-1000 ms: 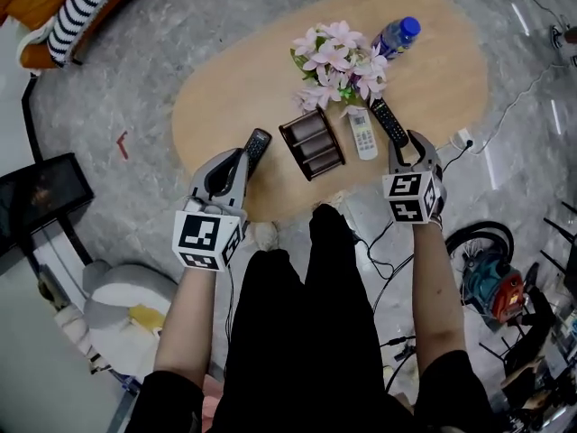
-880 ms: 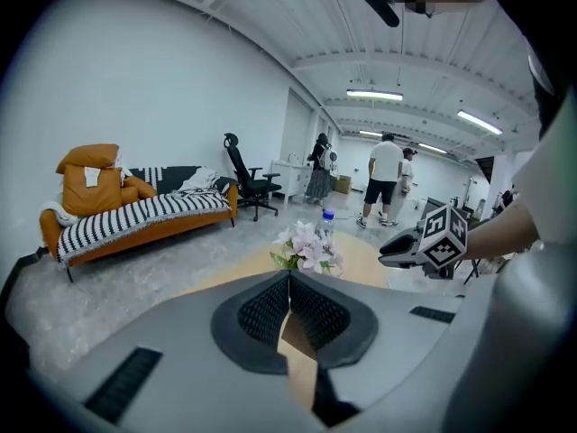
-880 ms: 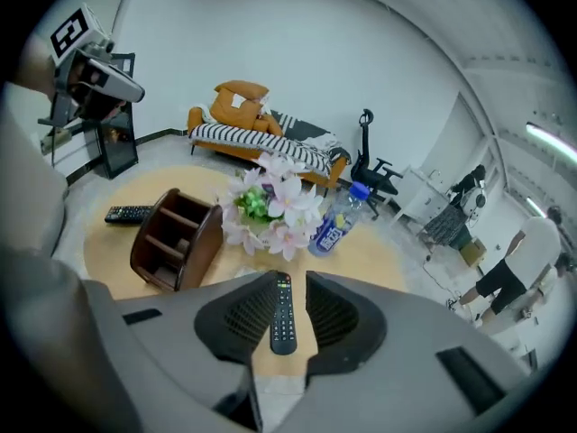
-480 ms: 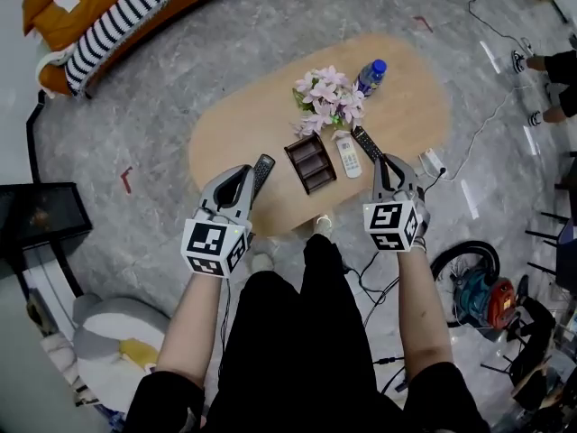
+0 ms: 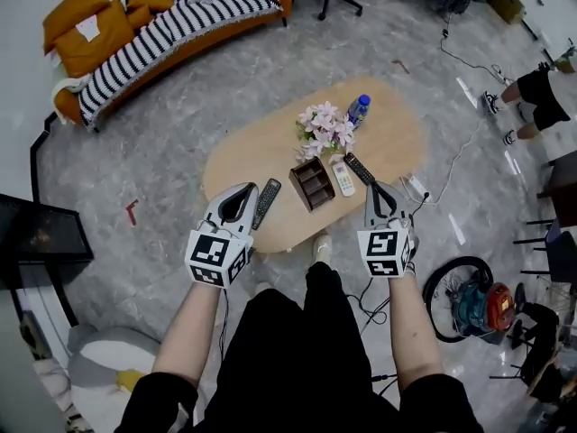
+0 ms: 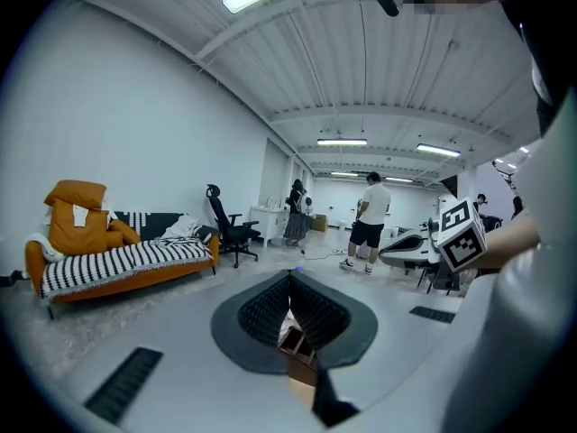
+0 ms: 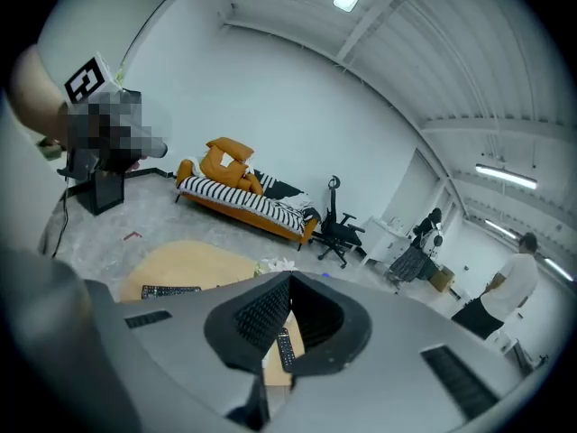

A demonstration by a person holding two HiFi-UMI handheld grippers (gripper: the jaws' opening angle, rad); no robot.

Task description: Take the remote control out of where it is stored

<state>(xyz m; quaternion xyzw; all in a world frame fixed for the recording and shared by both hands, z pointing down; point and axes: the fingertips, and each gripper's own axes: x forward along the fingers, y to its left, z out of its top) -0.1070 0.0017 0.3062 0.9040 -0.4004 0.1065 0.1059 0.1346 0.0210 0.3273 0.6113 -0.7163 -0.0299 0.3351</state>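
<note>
both hand-held grippers hang in the air over the near edge of the oval bench point(image 5: 406, 138), and neither holds anything. in the left gripper view the left hand-held gripper point(image 6: 290, 280) is clenched, its ribbed pads pressed together along one seam with nothing between them. through the gap below the seam shows the brown storage holder point(image 6: 291, 339). in the right gripper view the right hand-held gripper point(image 7: 290, 283) is clenched the same way, pads meeting and empty. a black remote control point(image 7: 283, 351) lies on the bench far below it.

in the head view the left hand-held gripper point(image 5: 244, 192) sits at 8 o'clock from the storage holder point(image 5: 312, 183), and the right hand-held gripper point(image 5: 374, 193) at 4 o'clock.

three remote controls lie flat on the bench outside the holder. a long black one point(image 5: 266, 203) is at 8 o'clock from it, just beside the left tip in this view. a white one point(image 5: 343, 179) is just beside the holder at 3 o'clock. the black remote control point(image 5: 360, 169) lies at 2 o'clock of the white one, its near end by the right tip.

a bunch of pink flowers point(image 5: 326, 124) stands at 12 o'clock from the holder, with a blue-capped bottle point(image 5: 358, 108) at 1 o'clock of the flowers. an orange sofa point(image 5: 171, 21) with a striped cover is well apart at 10 o'clock.
</note>
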